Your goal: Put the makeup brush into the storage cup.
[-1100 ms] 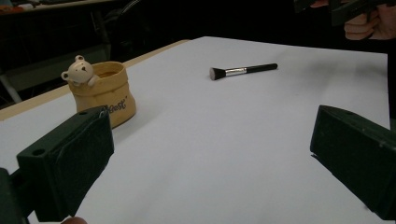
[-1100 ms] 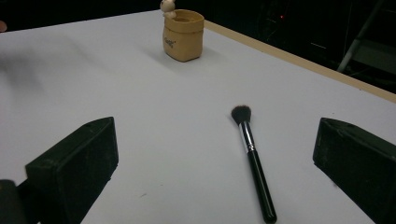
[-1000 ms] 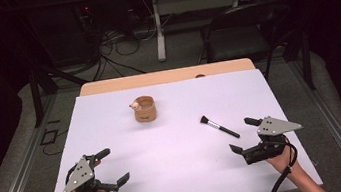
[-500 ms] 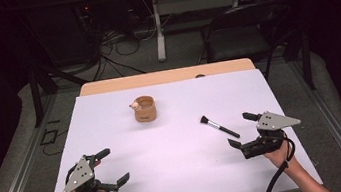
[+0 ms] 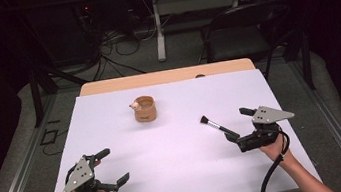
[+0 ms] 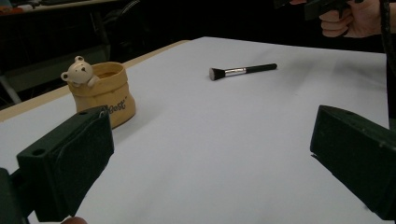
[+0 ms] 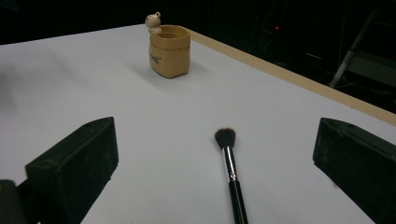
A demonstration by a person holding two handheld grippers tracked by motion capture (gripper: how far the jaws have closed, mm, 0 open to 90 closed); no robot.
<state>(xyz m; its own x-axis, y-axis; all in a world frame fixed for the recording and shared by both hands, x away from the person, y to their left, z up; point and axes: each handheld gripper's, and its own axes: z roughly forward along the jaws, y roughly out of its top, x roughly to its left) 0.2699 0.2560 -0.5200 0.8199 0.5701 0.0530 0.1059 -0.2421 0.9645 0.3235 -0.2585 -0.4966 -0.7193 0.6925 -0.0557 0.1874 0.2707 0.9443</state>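
Both grippers gape wide and empty over the white table (image 5: 179, 175).

The makeup brush (image 5: 218, 126) lies flat at centre right of the high view, its handle end between the jaws of the right gripper (image 5: 237, 128). The tan pot (image 5: 144, 109), with a small bear on its rim, stands upper centre; its contents cannot be told. The left gripper (image 5: 113, 165) hovers lower left, well apart from both.

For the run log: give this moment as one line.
right gripper: open, jaws astride brush handle, no contact | left gripper: open, idle | bear pot: upright
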